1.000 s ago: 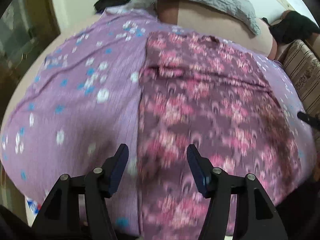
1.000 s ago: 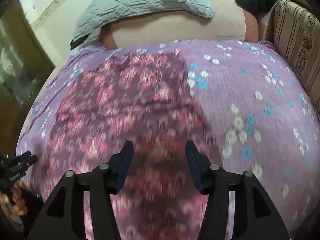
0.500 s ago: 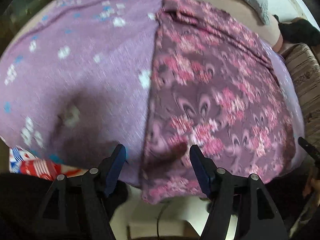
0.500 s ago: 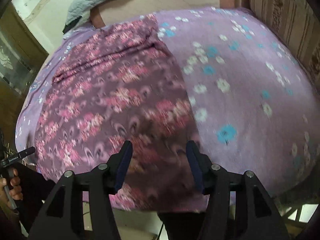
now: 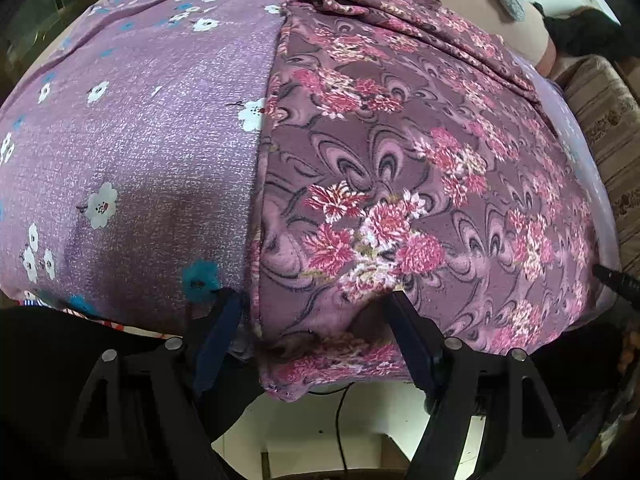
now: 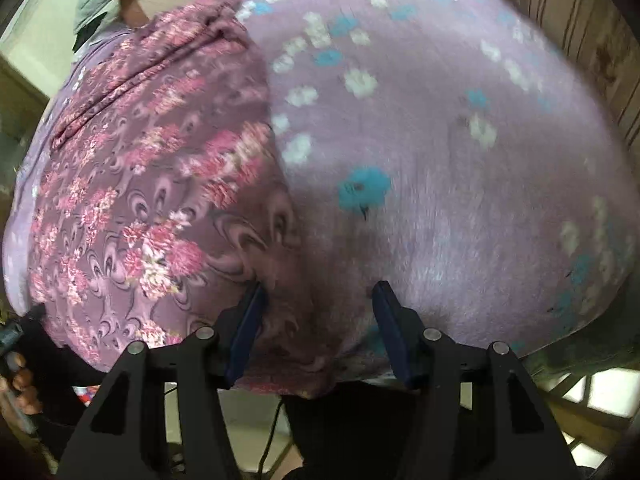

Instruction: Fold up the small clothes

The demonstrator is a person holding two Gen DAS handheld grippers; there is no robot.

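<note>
Flat: soft floral garment (image 5: 400,184) on speckled purple bedsheet (image 5: 152,140).

The right wrist view was smeared with motion blur, so the flowers on the lilac bedsheet (image 6: 440,140) ahead of the right gripper (image 6: 318,320) lost their outlines. Whether that gripper's fingertips touched the floral garment (image 6: 152,184) could not be told. Between the left gripper's (image 5: 316,332) fingers, the garment's near hem sat in shadow, its folds unclear.
</note>
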